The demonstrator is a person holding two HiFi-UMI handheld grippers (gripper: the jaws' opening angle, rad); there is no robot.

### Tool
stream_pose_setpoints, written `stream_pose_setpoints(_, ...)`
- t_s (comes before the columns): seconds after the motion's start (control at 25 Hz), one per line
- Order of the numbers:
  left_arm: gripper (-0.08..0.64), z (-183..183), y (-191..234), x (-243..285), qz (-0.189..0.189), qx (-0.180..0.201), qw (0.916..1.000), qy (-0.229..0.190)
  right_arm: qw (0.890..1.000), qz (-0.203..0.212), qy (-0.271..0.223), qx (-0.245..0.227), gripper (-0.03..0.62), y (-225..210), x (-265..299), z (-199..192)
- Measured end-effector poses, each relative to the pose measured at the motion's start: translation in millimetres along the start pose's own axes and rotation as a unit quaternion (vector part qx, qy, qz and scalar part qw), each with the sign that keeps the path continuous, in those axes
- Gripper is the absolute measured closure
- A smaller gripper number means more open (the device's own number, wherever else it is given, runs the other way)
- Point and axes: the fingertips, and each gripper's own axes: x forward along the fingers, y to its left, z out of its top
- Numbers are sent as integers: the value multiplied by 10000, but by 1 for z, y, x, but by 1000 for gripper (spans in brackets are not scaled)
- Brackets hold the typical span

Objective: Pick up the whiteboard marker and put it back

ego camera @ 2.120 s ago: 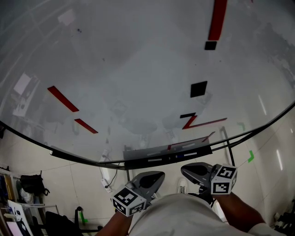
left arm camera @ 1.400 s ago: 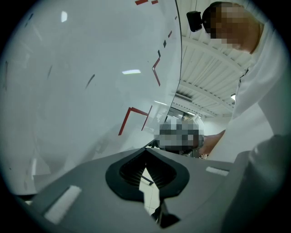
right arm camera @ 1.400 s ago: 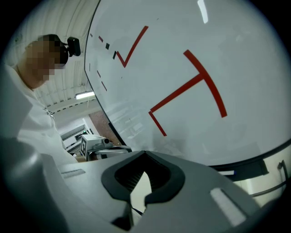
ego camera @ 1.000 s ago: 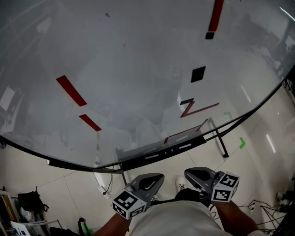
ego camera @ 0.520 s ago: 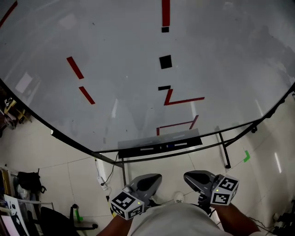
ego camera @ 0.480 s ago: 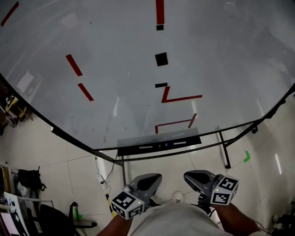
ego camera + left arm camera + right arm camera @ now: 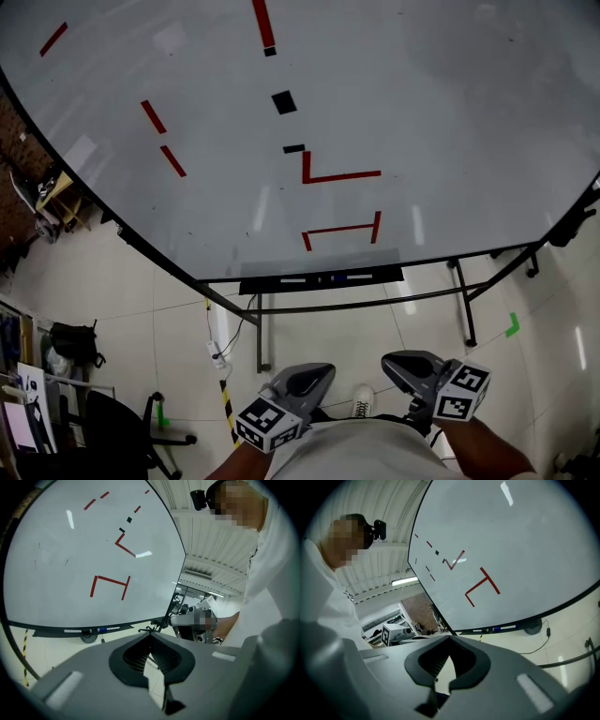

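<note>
Nothing done yet: my left tool (image 7: 317, 377) and right tool (image 7: 401, 361) clenched empty, whiteboard marker (image 7: 339, 278) lying on tray (image 7: 255, 285), pick-and-return left.

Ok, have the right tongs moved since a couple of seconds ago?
Yes. In the head view the gap between the right tongs and the marker tray under the whiteboard has widened: they have drawn back from it.

One whiteboard (image 7: 441, 103), two claws (image 7: 317, 375) (image 7: 397, 362)
</note>
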Motion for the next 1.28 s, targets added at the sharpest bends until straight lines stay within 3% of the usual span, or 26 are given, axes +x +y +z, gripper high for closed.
stream_pose_setpoints(0.2,543,-4,5,-7,-80,18,9997,209,9997,-129,-196,110,591,6,-3,2)
stream_pose_setpoints(0.52,543,1,23,-31,-419,104,9988,218,9989,-419,-113,-189,591,19,28,-1)
stream_pose_setpoints(0.8,543,-8,46,-50,-477,54,9981,381,9978,-544,57,-387,591,29,53,-9)
stream_pose_setpoints(1.28,543,-2,51,-63,-589,184,9979,203,9965,-645,265,-459,592,30,65,-22)
